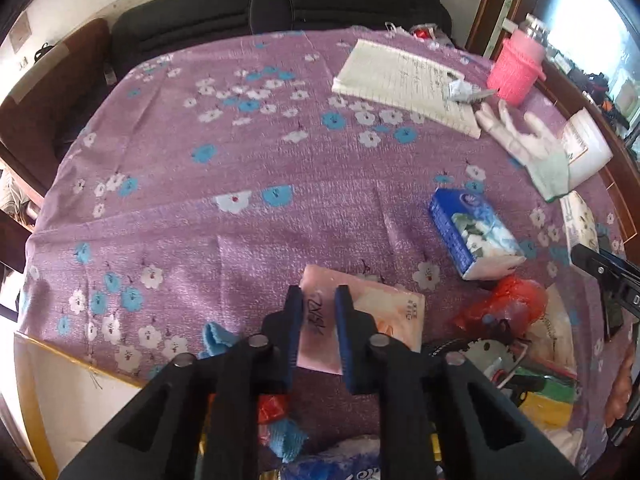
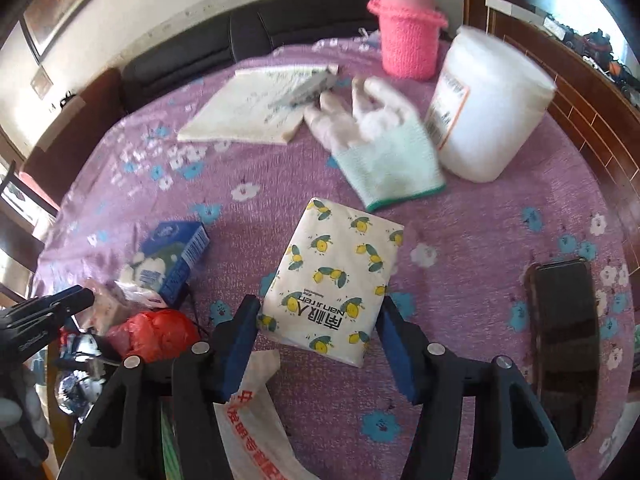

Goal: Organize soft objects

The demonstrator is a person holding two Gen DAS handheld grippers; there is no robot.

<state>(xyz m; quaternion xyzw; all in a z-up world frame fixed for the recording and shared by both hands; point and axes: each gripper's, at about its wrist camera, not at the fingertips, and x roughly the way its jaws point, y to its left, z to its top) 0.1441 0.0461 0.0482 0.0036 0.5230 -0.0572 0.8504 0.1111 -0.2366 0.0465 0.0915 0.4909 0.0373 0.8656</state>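
bright daylight pours in from the window (image 1: 592, 20) at upper right, blown out white. fisheye bends every edge, corners go black. the glove (image 2: 380, 140) and tub (image 2: 488, 104) smear with motion blur.

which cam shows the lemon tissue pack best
The right wrist view: the lemon tissue pack lies whole and centred between the open jaws. The left wrist view catches only a distorted sliver of it at the right edge.
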